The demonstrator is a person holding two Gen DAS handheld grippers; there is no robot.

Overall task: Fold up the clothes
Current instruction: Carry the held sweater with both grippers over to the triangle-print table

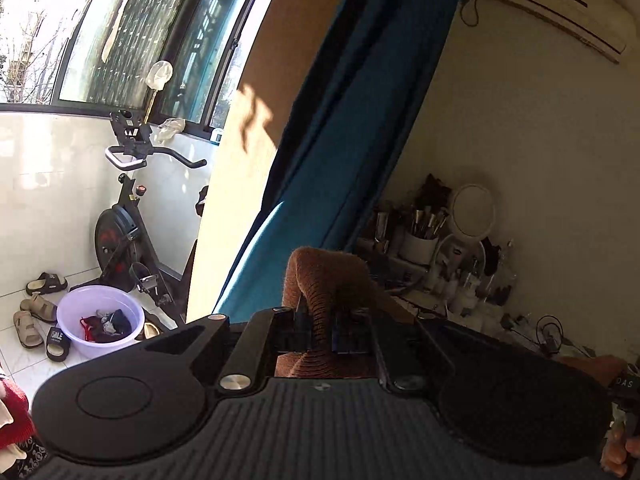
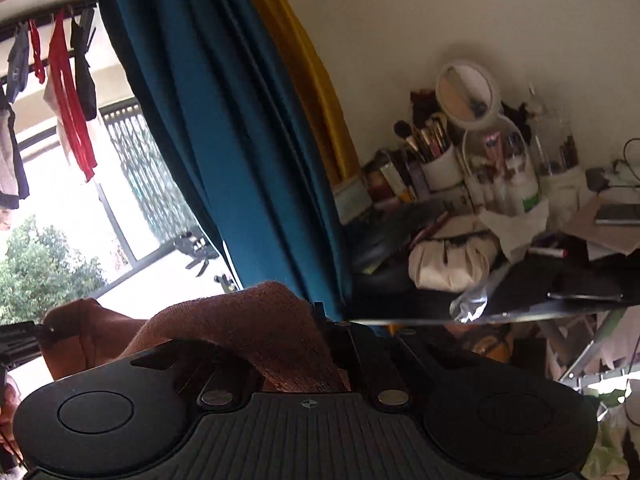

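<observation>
One brown ribbed garment (image 1: 328, 280), held up off any surface by two grippers. Left gripper (image 1: 325, 330): its two fingers are drawn narrow on a bunched fold of the knit, which rises above the fingertips and curls over them. Right gripper (image 2: 320, 344): cloth (image 2: 256, 320) drapes across the finger zone and hides most of both fingers; they appear clamped on it, the fabric running from between them out to their left. There the other gripper's black tip (image 2: 20, 342) touches the same cloth.

Beyond the left fingers: one teal curtain (image 1: 348, 128); to their left, one exercise bike (image 1: 124, 232), one lilac basin (image 1: 100, 320) holding clothes, and four sandals around it. Right of both finger pairs: one cluttered dressing table (image 2: 460, 248) with one round mirror (image 2: 466, 94).
</observation>
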